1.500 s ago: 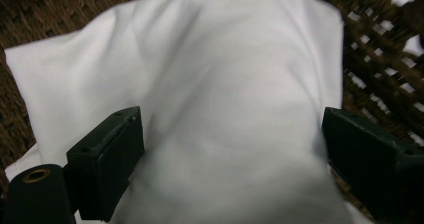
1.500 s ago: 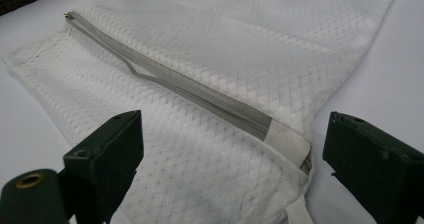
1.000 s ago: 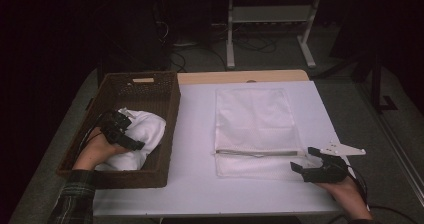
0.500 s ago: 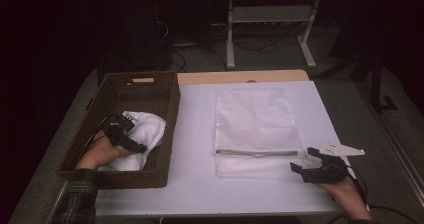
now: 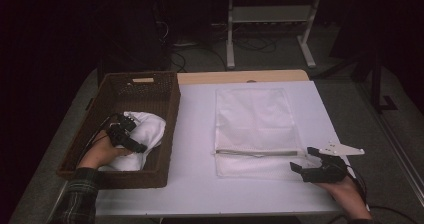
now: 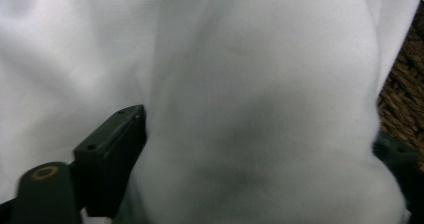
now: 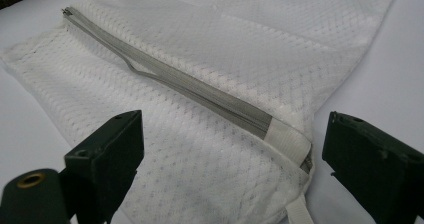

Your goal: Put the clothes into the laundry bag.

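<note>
White table (image 5: pixel 195 184) under the high view carries a wicker basket (image 5: pixel 150 86) at left and a flat mesh bag (image 5: pixel 252 119) at right. Its left gripper (image 5: pixel 131 134) presses into the white cloth (image 5: pixel 150 129) inside the basket; up close, the cloth (image 6: pixel 260 104) bulges between spread jaws. The right gripper (image 7: pixel 232 164), open, frames the bag's grey zipper (image 7: pixel 200 91).

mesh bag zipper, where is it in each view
High view: zipper crosses the mesh bag near its front edge, left of the right gripper.
Right gripper view: runs diagonally from upper left to the open jaws.
Left gripper view: white cloth instead.
Shared landmark: the bag's weave.
</note>
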The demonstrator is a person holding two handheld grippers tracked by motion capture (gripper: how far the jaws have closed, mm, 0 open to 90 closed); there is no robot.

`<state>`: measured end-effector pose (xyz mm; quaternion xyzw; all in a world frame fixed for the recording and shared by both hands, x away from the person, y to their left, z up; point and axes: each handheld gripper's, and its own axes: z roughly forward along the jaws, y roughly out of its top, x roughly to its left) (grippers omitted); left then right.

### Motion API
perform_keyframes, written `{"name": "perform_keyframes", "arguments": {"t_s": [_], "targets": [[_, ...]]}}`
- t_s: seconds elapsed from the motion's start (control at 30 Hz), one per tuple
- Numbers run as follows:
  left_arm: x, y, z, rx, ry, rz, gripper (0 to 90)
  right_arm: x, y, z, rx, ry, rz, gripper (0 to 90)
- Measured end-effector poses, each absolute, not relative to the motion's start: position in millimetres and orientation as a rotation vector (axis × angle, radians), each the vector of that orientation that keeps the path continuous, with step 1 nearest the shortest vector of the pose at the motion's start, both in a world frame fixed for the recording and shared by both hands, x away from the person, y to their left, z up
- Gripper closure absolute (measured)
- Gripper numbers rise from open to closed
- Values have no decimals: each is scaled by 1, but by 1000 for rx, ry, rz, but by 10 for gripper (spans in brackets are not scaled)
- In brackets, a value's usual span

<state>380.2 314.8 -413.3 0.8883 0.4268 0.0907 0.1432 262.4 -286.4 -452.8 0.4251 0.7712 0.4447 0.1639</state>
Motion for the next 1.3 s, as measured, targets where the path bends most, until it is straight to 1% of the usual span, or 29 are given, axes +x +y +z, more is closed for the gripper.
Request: {"name": "perform_keyframes", "arguments": {"t_s": [0.07, 0.17, 0.2, 0.27, 0.3, 0.4, 0.53, 0.57, 0.97, 1.1, 1.17, 1.3], "targets": [[380, 315, -411, 2562, 1234, 256, 233, 262, -287, -453, 1215, 2194, 1270, 92], [380, 316, -409, 2563, 1232, 251, 322, 262, -287, -452, 1214, 2195, 1270, 92], [380, 316, -409, 2563, 1232, 251, 342, 262, -287, -452, 1214, 2195, 1270, 92], [380, 317, -406, 2556, 1244, 244, 342, 262, -287, -452, 1214, 2195, 1270, 92], [380, 317, -406, 2553, 1253, 240, 429, 262, -287, -452, 1218, 2193, 1271, 92], [380, 318, -404, 2545, 1267, 232, 503, 262, -287, -453, 1217, 2193, 1271, 92], [381, 318, -400, 2549, 1264, 229, 503, 262, -287, -452, 1217, 2193, 1272, 92], [381, 318, -399, 2554, 1260, 234, 550, 262, -287, -452, 1218, 2192, 1273, 92], [383, 325, -385, 2486, 1286, 188, 561, 262, -289, -452, 1227, 2182, 1283, 92], [382, 326, -381, 2465, 1287, 190, 563, 262, -290, -451, 1225, 2180, 1283, 93], [380, 327, -374, 2434, 1271, 211, 563, 262, -291, -451, 1233, 2175, 1284, 92], [379, 330, -364, 2395, 1259, 206, 564, 262, -291, -452, 1231, 2177, 1281, 92]]}}
